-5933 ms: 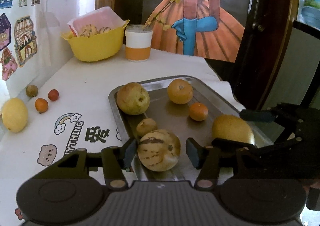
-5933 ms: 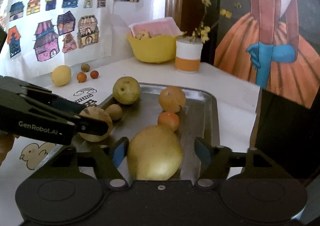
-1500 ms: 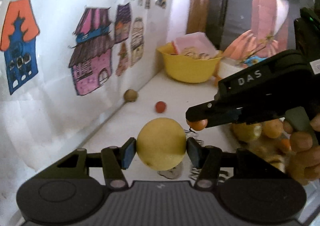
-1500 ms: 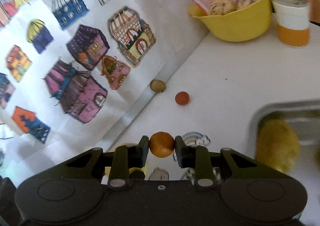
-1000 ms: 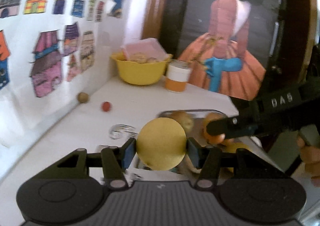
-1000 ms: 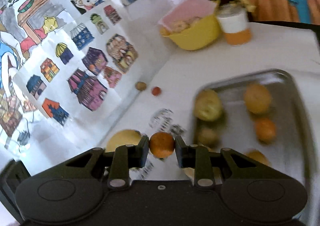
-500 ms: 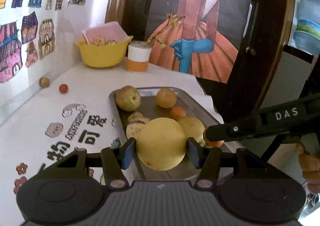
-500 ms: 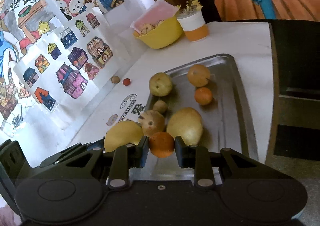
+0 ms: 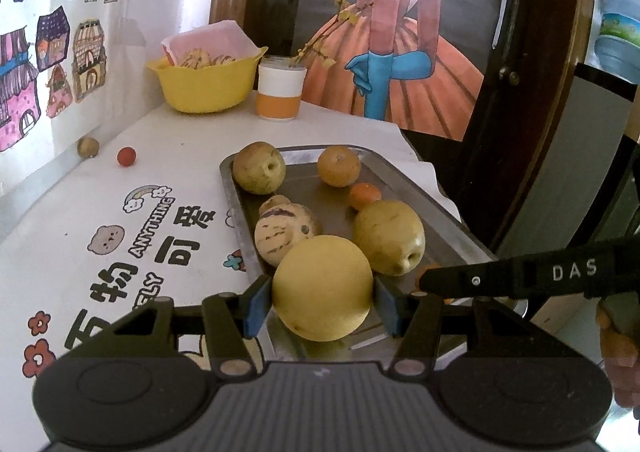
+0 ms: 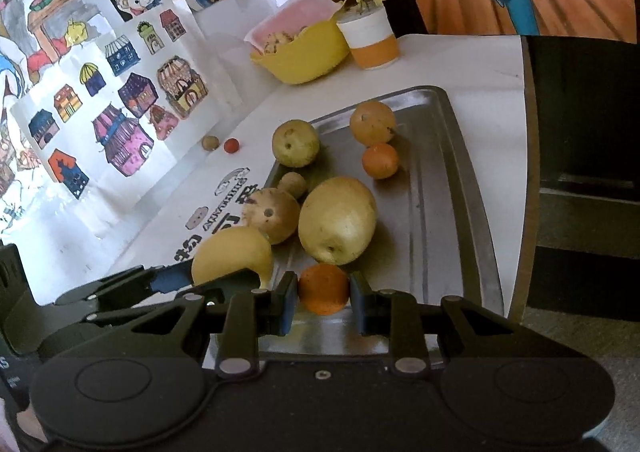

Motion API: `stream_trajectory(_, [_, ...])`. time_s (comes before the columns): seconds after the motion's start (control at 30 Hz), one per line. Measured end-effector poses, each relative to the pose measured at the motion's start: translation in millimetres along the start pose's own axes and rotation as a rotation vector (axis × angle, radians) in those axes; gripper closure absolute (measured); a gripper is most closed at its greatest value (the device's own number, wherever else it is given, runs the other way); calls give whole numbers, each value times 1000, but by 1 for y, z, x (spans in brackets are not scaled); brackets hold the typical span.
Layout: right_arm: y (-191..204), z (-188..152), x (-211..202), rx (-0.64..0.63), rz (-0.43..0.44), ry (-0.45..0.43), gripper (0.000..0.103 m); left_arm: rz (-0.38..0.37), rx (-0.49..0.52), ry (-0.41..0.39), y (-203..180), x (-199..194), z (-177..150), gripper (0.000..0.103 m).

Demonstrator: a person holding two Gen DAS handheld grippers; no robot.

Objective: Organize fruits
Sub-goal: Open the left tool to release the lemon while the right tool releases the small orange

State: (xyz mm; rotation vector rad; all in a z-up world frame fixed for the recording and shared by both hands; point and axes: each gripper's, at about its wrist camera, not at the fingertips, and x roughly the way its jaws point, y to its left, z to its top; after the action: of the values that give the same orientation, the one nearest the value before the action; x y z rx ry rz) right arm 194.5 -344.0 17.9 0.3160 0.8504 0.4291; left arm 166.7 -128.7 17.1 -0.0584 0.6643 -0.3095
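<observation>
On the table [image 9: 340, 123] lies a tray [image 9: 444, 219], and in it six fruits: two [image 9: 259, 167] [image 9: 338, 165] at its far end, a small one [image 10: 380, 159] before them, and three [image 9: 389, 238] [image 9: 282, 232] [image 10: 294, 183] nearer the middle. Behind the tray stand a bowl [image 9: 206, 85] and, just to its right, a cup [image 9: 279, 93]. Left of the tray, near the wall, lie two small fruits [image 9: 88, 147] [image 9: 126, 156] (close together, whether touching cannot be told).

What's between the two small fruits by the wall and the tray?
Only bare printed tablecloth lies between the brown fruit, red fruit and tray; the left wrist view shows it.
</observation>
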Motion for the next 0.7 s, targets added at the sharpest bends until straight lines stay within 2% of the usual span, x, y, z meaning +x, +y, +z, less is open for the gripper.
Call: stream_trajectory(0.7, [8, -11, 9, -79, -46, -11, 73, -6, -17, 17, -1, 6, -4, 43])
